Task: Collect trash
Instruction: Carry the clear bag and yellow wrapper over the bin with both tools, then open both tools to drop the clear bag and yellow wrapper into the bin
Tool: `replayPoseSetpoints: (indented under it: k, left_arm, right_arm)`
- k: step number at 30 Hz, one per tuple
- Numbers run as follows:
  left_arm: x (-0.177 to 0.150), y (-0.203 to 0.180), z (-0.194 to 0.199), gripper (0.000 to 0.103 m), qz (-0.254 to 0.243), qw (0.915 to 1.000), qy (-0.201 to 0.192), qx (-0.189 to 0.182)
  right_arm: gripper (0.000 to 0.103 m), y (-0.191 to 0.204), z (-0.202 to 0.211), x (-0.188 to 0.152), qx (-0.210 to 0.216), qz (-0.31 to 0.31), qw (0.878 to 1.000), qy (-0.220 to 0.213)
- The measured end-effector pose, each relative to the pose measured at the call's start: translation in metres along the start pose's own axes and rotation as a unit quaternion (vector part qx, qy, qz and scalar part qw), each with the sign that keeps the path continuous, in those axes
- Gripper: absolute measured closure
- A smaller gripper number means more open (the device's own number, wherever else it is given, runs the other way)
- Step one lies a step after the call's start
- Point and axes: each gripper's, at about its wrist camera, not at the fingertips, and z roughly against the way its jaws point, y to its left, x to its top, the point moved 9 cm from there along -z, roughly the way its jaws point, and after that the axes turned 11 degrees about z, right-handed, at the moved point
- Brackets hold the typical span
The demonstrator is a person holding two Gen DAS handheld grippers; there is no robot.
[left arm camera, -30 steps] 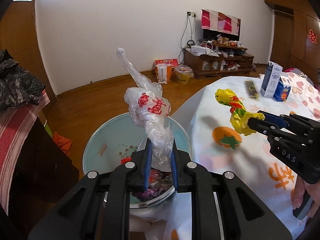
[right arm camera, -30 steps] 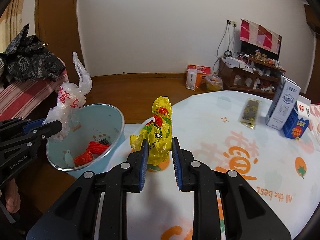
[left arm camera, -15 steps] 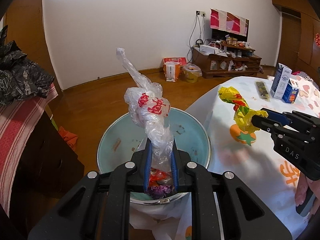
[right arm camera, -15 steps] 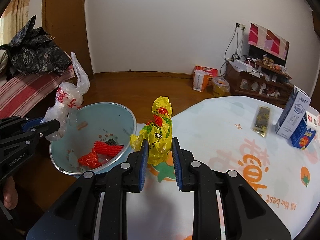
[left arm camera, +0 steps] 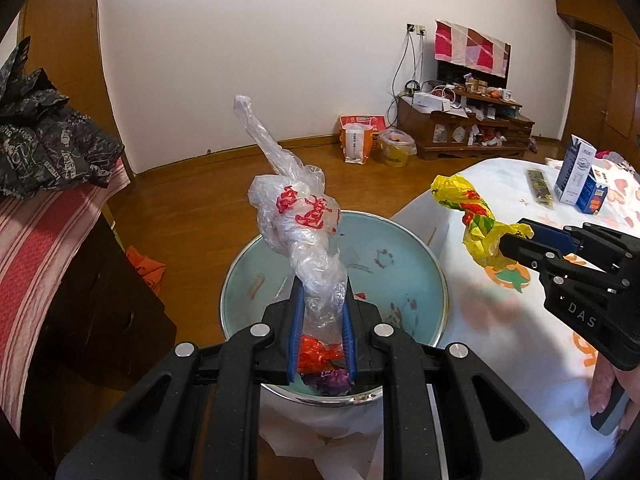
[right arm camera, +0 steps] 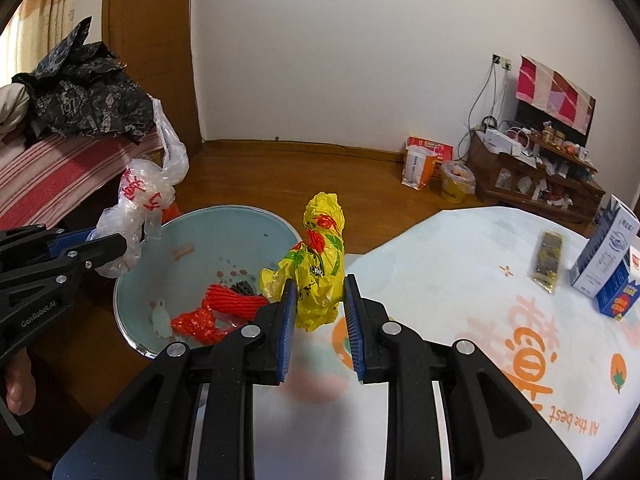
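Right wrist view takes in the table (right arm camera: 460,320) with its white printed cloth, which reads "All the best" upside down near the edge, two cartons (right arm camera: 608,264) and a dark flat packet (right arm camera: 549,261) lying on it; the left wrist view shows these only small and far off. The light blue basin (left arm camera: 400,256) sits at the table's edge, and only the right view shows the red netting (right arm camera: 228,304) inside it clearly. The left gripper (left arm camera: 320,304) is clamped on a clear plastic bag (left arm camera: 304,224) with red characters, held above the basin, its long axis rising and leaning left to a twisted tail. The right gripper (right arm camera: 320,300) is clamped on a crumpled yellow bag (right arm camera: 320,264) with red and green print, standing upright just beside the basin's rim over the table edge. From the side, one gripper body reads "DAS", the other "GenRobot.AI".
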Motion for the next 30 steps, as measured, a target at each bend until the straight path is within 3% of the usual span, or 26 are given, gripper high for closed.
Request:
replayPoseSetpoints:
  k: [30]
  left_arm:
    - [-0.004,0.02,-0.003,0.086,0.019,0.9996,0.008,0.022]
  right_arm:
    - [0.078,0.021,-0.012,0.009,0.023,0.026,0.999,0.005]
